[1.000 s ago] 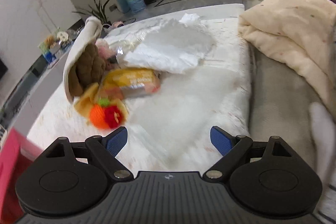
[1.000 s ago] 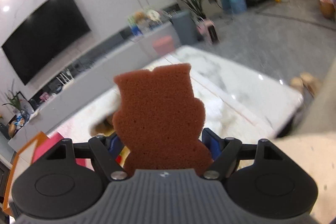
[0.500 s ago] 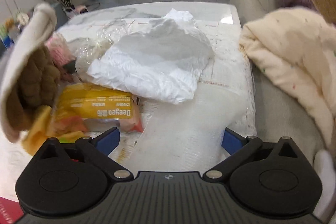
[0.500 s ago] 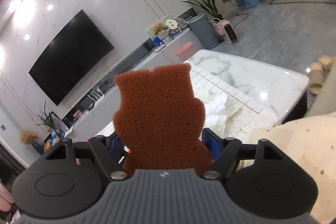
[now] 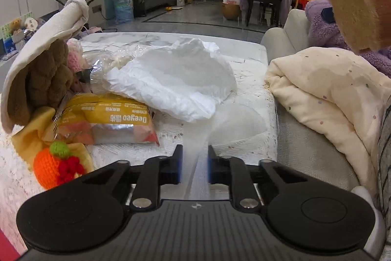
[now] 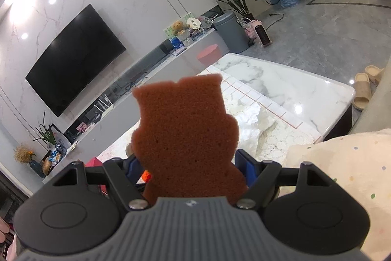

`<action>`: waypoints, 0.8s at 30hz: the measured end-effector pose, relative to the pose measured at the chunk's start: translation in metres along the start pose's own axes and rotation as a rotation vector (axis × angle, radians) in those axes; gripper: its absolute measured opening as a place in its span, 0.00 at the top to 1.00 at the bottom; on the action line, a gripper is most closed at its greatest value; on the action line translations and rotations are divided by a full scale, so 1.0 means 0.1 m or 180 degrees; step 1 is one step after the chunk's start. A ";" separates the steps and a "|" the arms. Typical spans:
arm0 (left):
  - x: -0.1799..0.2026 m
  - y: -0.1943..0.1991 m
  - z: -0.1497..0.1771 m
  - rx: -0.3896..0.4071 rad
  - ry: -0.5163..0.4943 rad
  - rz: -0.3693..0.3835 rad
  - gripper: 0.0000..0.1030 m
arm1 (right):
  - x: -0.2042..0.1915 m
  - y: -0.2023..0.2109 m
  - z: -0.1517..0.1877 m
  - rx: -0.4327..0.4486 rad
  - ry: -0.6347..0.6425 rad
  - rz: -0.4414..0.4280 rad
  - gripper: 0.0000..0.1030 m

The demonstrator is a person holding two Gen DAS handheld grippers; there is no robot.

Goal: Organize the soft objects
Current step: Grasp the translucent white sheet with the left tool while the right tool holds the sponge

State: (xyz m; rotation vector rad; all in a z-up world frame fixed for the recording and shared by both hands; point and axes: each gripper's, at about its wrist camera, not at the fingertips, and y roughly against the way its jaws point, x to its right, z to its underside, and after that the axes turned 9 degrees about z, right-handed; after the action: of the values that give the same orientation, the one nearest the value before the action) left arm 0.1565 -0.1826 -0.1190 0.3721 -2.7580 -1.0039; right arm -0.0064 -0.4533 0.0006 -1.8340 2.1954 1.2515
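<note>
Sponge (image 6: 185, 138) clamped upright in the right gripper (image 6: 190, 170), left gripper (image 5: 194, 166) low over the table (image 5: 244, 50).

Right pads press the brown sponge's sides at lower centre of its view; the same sponge shows at upper right of the left view. Left jaws have just been closing, now a narrow gap with nothing between them. Beyond them lie a white bag (image 5: 176, 80) at centre, a yellow packet (image 5: 110, 119) and orange knit toy (image 5: 55, 169) at left, a cream blanket (image 5: 330, 94) at right.
</note>
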 end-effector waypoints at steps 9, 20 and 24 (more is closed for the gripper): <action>0.16 0.16 -0.03 0.0229 0.0067 -0.0223 0.98 | 0.04 0.00 0.01 -0.0033 -0.0058 -0.0050 0.26; 0.57 1.13 -0.15 0.0721 0.0502 -0.0129 0.97 | 0.04 0.02 -0.01 0.0033 -0.0034 -0.0013 0.26; 0.72 1.63 -0.17 0.0895 0.0495 -0.0386 0.97 | -0.02 0.12 0.02 0.0191 0.0052 0.0073 0.27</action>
State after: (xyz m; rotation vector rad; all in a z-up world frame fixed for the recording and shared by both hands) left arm 0.0649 -0.0930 0.0062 0.6367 -2.7618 -0.5799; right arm -0.0163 -0.4510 0.0068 -1.8089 2.2427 1.1651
